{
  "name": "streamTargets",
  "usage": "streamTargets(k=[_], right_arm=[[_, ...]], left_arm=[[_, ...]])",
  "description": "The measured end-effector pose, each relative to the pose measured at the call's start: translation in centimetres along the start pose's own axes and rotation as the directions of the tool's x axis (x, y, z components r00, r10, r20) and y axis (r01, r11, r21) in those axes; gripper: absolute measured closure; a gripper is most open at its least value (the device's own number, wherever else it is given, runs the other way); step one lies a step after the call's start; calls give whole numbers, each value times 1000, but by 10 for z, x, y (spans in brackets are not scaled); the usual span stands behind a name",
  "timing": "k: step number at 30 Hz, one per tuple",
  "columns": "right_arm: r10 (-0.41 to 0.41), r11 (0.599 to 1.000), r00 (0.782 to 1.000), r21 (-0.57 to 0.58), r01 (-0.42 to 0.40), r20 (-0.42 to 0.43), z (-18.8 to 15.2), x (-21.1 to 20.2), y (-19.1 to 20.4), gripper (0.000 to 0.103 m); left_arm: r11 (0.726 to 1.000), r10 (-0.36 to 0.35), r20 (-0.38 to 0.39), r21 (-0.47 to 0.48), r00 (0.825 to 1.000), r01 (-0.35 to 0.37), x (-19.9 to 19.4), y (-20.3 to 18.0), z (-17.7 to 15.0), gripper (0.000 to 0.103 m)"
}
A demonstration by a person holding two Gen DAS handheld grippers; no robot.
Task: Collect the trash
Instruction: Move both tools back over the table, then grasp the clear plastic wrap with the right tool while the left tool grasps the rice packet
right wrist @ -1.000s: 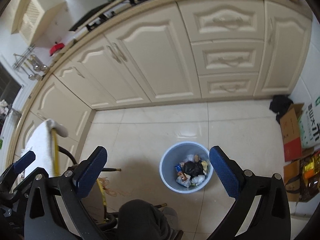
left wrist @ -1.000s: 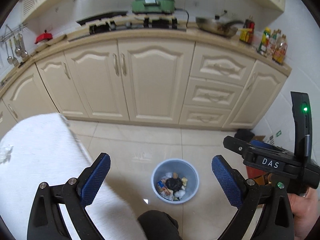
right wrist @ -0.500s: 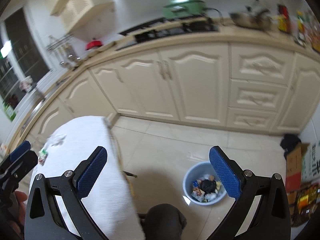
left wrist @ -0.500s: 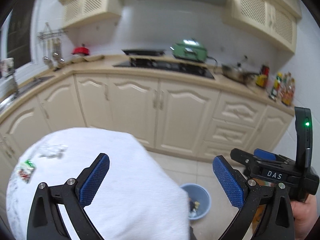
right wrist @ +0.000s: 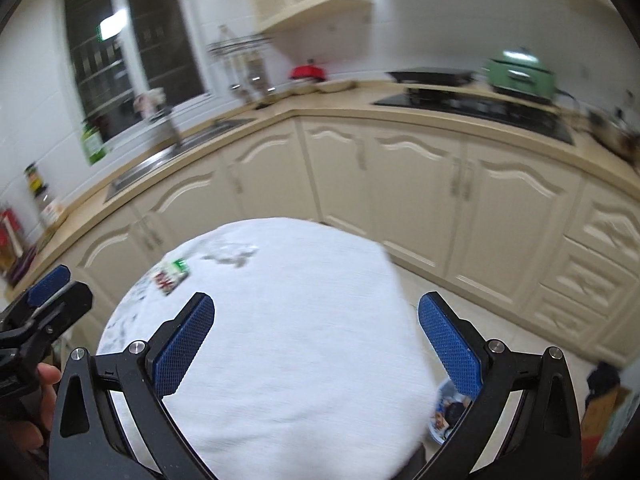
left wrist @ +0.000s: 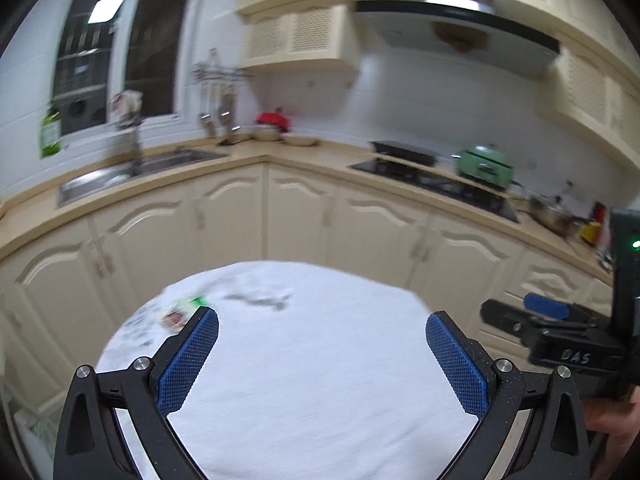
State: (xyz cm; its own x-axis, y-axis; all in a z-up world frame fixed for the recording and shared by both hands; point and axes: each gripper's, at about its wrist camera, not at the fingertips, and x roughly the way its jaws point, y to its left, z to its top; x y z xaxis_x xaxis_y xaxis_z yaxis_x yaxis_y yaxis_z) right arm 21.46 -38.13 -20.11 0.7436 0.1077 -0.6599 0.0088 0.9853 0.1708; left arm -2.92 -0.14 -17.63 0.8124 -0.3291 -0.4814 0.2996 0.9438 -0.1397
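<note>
A white cloth-covered table (left wrist: 312, 360) fills the lower middle of both views (right wrist: 280, 340). On its far left lie a red, white and green wrapper (left wrist: 178, 314) (right wrist: 172, 276) and a crumpled clear plastic piece (left wrist: 262, 299) (right wrist: 230, 254). My left gripper (left wrist: 320, 356) is open and empty above the table's near part. My right gripper (right wrist: 316, 336) is open and empty over the table. A blue trash bin (right wrist: 448, 412) holding several pieces of trash stands on the floor at the table's right, partly hidden behind my right finger.
Cream kitchen cabinets (left wrist: 304, 216) curve round behind the table, with a sink (left wrist: 132, 172), a hob (left wrist: 432, 184) and a green appliance (left wrist: 486, 164) on the counter. Cardboard boxes (right wrist: 608, 412) stand on the floor at the right.
Both grippers have swung up and to the left, from the bin on the floor to the white table. The wrapper and plastic have come into view. Both stay open.
</note>
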Motion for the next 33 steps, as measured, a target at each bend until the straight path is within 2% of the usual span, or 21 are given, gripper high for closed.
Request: streamTargets(k=[7, 15, 19, 22, 28, 33], right_arm=[[67, 989, 997, -130, -73, -49, 5, 38, 62, 0], [98, 973, 987, -195, -122, -127, 8, 95, 94, 0], [117, 965, 981, -217, -149, -155, 15, 128, 106, 0], [126, 959, 979, -232, -162, -160, 20, 151, 116, 0], [131, 950, 974, -257, -177, -187, 35, 212, 125, 0], [135, 938, 959, -279, -204, -249, 38, 272, 129, 0]], left_arm=[[990, 106, -61, -84, 992, -111, -23, 55, -24, 1], [977, 169, -126, -109, 977, -183, 9, 74, -11, 1], [971, 193, -143, -116, 971, -210, 43, 77, 11, 1], [969, 203, -156, -111, 967, -221, 90, 97, 30, 1], [965, 224, -201, -93, 954, -246, 170, 120, 43, 1], [969, 215, -267, -62, 939, -239, 236, 132, 47, 1]])
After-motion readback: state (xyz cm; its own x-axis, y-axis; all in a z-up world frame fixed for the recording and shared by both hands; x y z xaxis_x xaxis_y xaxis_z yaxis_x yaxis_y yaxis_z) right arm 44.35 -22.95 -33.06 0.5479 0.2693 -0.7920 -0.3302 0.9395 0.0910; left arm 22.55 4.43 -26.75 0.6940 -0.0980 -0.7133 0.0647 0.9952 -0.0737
